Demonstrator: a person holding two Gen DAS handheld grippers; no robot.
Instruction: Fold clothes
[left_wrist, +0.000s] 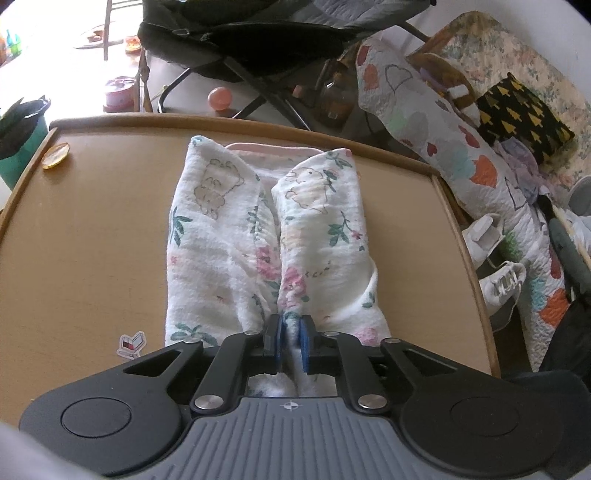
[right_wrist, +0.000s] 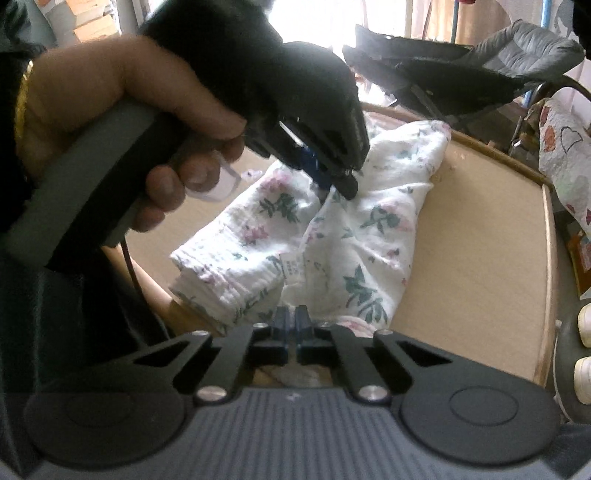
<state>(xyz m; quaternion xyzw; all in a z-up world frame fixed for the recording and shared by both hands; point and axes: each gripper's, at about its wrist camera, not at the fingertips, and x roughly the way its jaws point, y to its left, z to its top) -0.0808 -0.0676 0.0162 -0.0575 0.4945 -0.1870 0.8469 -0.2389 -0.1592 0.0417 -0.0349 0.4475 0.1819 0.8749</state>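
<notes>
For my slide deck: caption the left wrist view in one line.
Left claw pinching the near edge of a floral garment laid on the wooden table.

White crinkled garment (left_wrist: 273, 240) printed with pink flowers, green leaves and outlined animals, lying partly folded on the table with two long flaps turned toward its middle, a pink lining exposed at the far end, a small label showing.

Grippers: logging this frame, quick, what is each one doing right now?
Left gripper: shut on a fold of the floral garment.
Right gripper: jaws nearly together at the garment's near edge; whether cloth is pinched cannot be told.
</notes>
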